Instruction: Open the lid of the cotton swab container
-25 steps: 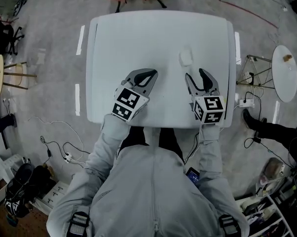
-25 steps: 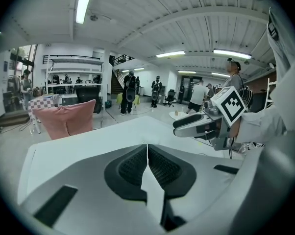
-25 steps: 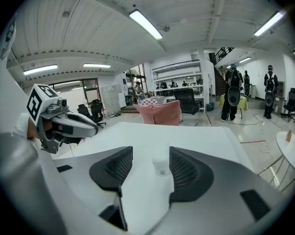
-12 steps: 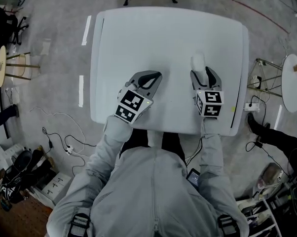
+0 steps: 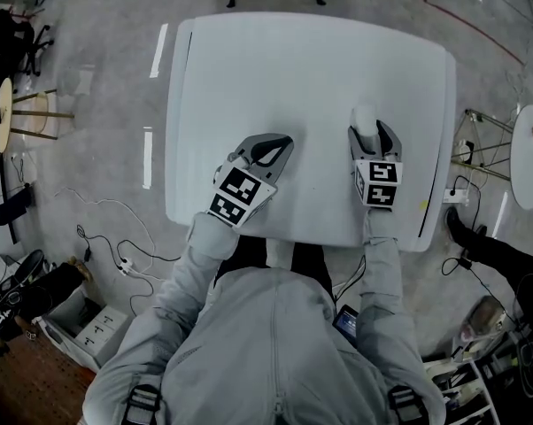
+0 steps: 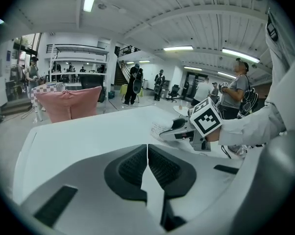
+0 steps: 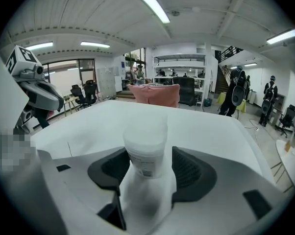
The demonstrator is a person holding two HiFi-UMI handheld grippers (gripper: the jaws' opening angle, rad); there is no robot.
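Grasp step: our right gripper's (image 7: 146, 155) jaws straddle cotton swab container (image 7: 145, 140), unclamped; left gripper (image 6: 147, 148) clenched empty, left of container. Next we clamp.

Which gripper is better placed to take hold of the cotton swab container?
Right. The cotton swab container stands upright between the right gripper's open jaws, while the left gripper sits shut and apart from it.

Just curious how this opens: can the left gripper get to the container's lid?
Probably yes: only bare table separates the left gripper from the container, whose lid stands above the right gripper's jaws.
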